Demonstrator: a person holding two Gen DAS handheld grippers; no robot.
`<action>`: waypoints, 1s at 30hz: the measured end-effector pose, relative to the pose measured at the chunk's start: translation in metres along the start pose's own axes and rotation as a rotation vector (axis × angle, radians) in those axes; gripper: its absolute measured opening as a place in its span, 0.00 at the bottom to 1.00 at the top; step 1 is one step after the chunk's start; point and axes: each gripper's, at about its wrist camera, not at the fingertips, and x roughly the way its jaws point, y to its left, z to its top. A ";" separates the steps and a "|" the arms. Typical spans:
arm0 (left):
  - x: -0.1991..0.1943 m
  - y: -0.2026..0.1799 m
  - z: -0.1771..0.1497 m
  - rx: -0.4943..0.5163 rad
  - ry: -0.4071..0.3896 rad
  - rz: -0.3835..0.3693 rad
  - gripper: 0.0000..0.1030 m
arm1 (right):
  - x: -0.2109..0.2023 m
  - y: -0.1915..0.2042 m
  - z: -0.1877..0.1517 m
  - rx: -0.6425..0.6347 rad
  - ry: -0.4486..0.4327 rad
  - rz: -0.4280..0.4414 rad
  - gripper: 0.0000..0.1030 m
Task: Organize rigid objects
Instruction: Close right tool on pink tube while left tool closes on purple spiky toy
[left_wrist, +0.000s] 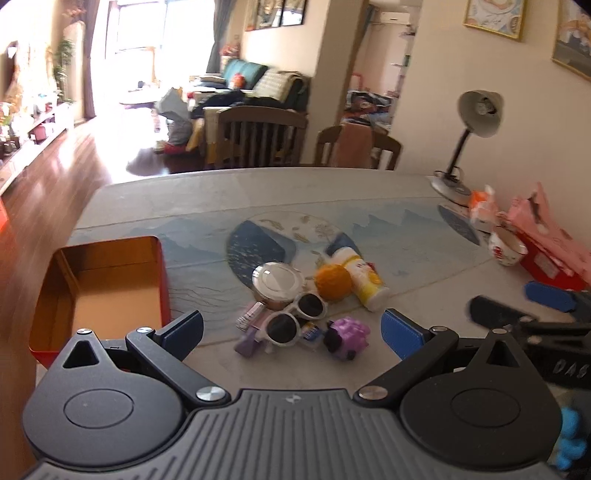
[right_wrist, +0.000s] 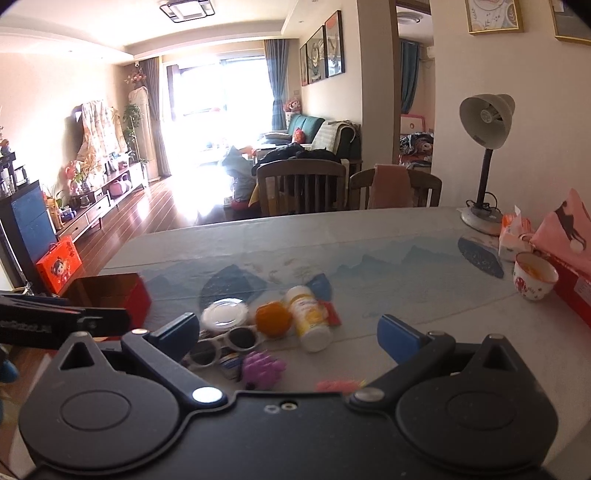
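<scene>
- left gripper (left_wrist: 291, 325) gaped wide, empty; right gripper (right_wrist: 288, 332) likewise
- sunglasses (left_wrist: 295, 317) piled mid-table beside red tin (left_wrist: 110, 284); one lens hidden behind finger in right view
- pink item (right_wrist: 338, 385) blurred, unidentifiable

The table (left_wrist: 155, 199) (blue-patterned cloth) bears a red box (left_wrist: 110, 280), sunglasses (left_wrist: 295, 317), lamp (left_wrist: 469, 147).

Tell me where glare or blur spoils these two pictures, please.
Left wrist view: window light washes out the floor; the right gripper is motion-blurred. Right wrist view: the bright window is overexposed; the pink ridged object on the table is smeared.
</scene>
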 end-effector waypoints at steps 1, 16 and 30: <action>0.004 -0.002 0.001 0.001 -0.007 0.017 1.00 | 0.005 -0.007 0.001 -0.003 0.000 -0.001 0.99; 0.092 -0.044 -0.006 0.076 0.081 0.004 1.00 | 0.090 -0.069 -0.029 -0.214 0.234 0.181 0.86; 0.158 -0.083 -0.028 0.170 0.195 -0.018 0.99 | 0.136 -0.074 -0.055 -0.461 0.379 0.327 0.66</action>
